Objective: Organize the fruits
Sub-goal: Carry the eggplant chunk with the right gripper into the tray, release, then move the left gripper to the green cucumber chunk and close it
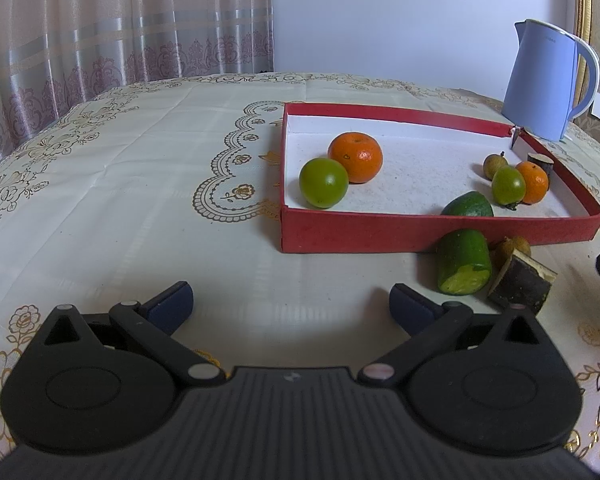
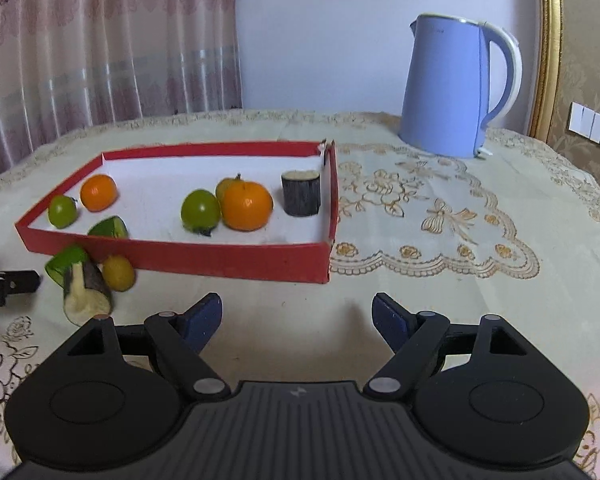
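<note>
Both grippers empty, low over the tablecloth (image 2: 440,280) in front of the red tray (image 2: 220,258). Right gripper (image 2: 296,316) — jaws wide apart, nothing between the pads. Left gripper (image 1: 292,304) likewise spread wide, holding nothing.

In the tray: two oranges (image 2: 247,206), two green round fruits (image 2: 200,210), a small brownish fruit (image 1: 495,165) behind them, a green cut piece (image 2: 109,227) near the front wall, a dark-skinned stub (image 2: 301,192) upright in the right corner.

Left outside, just beside the tray's front wall: a green cut piece (image 1: 465,267), a dark-skinned cut piece (image 1: 522,286), and a small yellow-brown fruit (image 2: 118,273), all huddled close, some touching.

Reading: between picks, sorting well along, three stragglers to go. The next move likely calls for closing on one without knocking its neighbours. The round one may roll. Blue kettle (image 2: 456,88) stands well clear.
</note>
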Demonstrator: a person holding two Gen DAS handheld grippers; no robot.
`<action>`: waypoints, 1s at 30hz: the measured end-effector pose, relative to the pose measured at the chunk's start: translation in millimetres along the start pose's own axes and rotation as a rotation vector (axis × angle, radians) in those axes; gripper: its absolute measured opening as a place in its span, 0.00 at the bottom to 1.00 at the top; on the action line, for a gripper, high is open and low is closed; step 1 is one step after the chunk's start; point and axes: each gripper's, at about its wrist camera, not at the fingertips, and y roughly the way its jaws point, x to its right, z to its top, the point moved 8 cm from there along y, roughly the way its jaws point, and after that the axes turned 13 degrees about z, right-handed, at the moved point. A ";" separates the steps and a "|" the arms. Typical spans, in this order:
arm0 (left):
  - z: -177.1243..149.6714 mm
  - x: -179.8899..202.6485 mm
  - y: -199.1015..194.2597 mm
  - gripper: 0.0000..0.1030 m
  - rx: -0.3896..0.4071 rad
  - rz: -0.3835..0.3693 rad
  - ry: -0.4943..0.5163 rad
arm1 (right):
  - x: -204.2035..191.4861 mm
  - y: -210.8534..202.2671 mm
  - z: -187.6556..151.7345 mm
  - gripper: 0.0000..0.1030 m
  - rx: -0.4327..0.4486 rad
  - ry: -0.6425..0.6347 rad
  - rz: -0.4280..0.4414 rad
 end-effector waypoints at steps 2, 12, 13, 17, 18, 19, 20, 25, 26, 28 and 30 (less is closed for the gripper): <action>0.0 0.0 -0.1 1.00 0.000 0.000 0.000 | -0.4 4.9 -2.9 0.80 -0.019 0.004 0.001; 1.7 8.3 -12.8 1.00 0.061 0.001 0.050 | -1.8 16.1 -8.9 0.90 -0.046 0.009 0.028; 2.7 10.1 -15.5 1.00 0.075 0.016 0.057 | -2.2 16.3 -8.9 0.90 -0.049 0.006 0.026; 7.9 26.0 -27.7 1.00 0.081 -0.043 0.057 | -2.9 16.7 -8.5 0.91 -0.050 0.005 0.027; 9.9 29.0 -29.6 1.00 0.091 -0.031 0.064 | -2.8 16.9 -8.4 0.91 -0.050 0.005 0.028; 11.4 32.2 -30.3 1.00 0.097 -0.018 0.072 | -2.9 16.9 -8.5 0.91 -0.051 0.004 0.027; 12.8 36.1 -29.9 1.00 0.102 -0.011 0.084 | -2.7 16.8 -8.5 0.91 -0.051 0.004 0.027; 13.8 54.6 -25.9 1.00 0.086 -0.055 0.119 | -2.8 16.8 -8.7 0.91 -0.050 0.003 0.027; 13.7 57.5 -26.0 1.00 0.089 -0.055 0.124 | -2.8 16.7 -8.6 0.91 -0.050 0.004 0.027; 13.2 63.2 -27.7 1.00 0.094 -0.074 0.132 | -3.0 16.8 -8.7 0.92 -0.051 0.004 0.029; 11.7 67.2 -30.2 1.00 0.097 -0.089 0.135 | -3.0 16.7 -8.7 0.92 -0.050 0.004 0.028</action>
